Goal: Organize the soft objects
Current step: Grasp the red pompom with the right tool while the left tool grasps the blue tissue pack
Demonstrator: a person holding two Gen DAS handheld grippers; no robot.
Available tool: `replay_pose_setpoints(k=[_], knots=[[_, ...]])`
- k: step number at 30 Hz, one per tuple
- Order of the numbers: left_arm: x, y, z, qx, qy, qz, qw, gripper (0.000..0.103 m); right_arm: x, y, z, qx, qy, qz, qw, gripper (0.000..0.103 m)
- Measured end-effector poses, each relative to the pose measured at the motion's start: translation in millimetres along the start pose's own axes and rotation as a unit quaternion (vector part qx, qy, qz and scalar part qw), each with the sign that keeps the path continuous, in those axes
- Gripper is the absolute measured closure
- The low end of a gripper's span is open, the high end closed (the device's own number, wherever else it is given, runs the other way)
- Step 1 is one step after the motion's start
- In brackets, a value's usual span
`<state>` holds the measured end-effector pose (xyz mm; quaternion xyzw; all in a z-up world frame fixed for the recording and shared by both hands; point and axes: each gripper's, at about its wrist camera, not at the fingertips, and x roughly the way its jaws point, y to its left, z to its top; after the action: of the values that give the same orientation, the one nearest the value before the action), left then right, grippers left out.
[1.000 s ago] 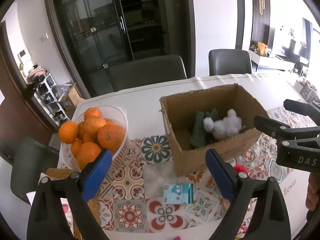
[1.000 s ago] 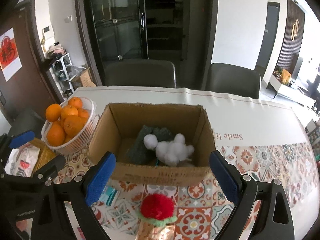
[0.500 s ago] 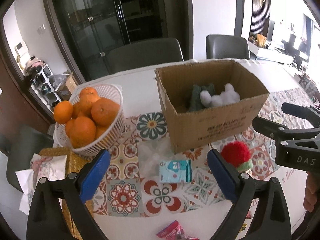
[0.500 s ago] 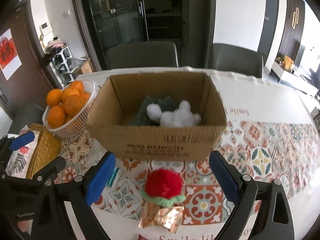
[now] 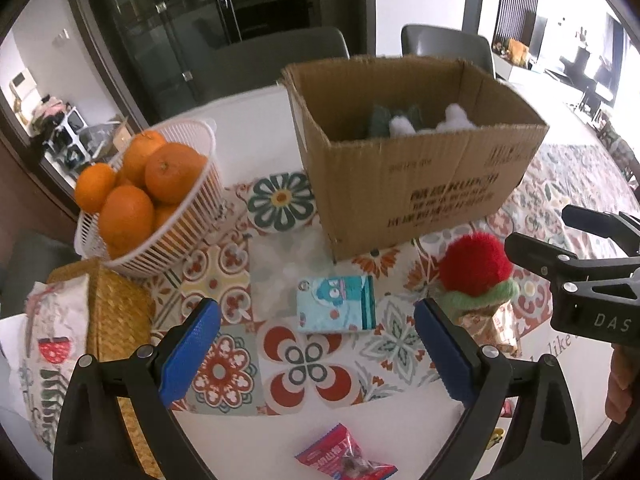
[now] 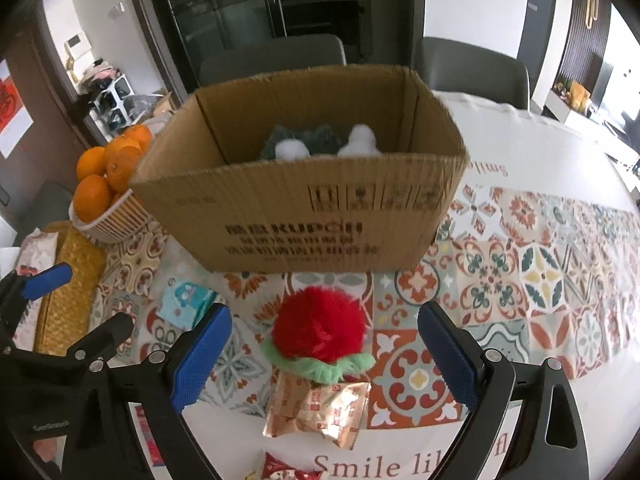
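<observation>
Left gripper (image 5: 316, 344): jaws spread wide, nothing between them, hovering over the tiled cloth (image 5: 308, 368) in front of a blue packet (image 5: 336, 302).
Right gripper (image 6: 324, 354): jaws spread wide too, empty, lined up on either side of the pompom but not touching it.
Pompom (image 6: 320, 330): red and fluffy with a green frill at its base, sitting on the cloth just in front of the box, resting against a gold foil packet (image 6: 320, 406).
Box (image 6: 304, 208): open cardboard, standing upright on the table (image 6: 520, 136) past the pompom.
Inside the box: a white plush (image 6: 362, 140) and a dark green plush (image 6: 308, 138), only their tops showing over the near wall.
Basket (image 5: 180, 216): white, heaped with oranges (image 5: 170, 172), just left of the box.
Woven mat (image 5: 114, 312): near the basket, at the table's left edge.
Red snack bag (image 5: 346, 458): on the white table, close under the left gripper.
</observation>
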<state>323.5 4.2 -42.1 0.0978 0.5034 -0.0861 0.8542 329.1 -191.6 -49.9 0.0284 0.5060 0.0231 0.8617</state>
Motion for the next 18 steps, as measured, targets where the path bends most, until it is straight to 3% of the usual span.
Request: replay_pose_setpoints(k=[18], knots=[[63.2,-1.4,-6.1,-0.007,0.060,-0.028,0.9978,0.004,58.3,-9.4,-13.4,0.018,0.063,0.014,0.998,0.008]])
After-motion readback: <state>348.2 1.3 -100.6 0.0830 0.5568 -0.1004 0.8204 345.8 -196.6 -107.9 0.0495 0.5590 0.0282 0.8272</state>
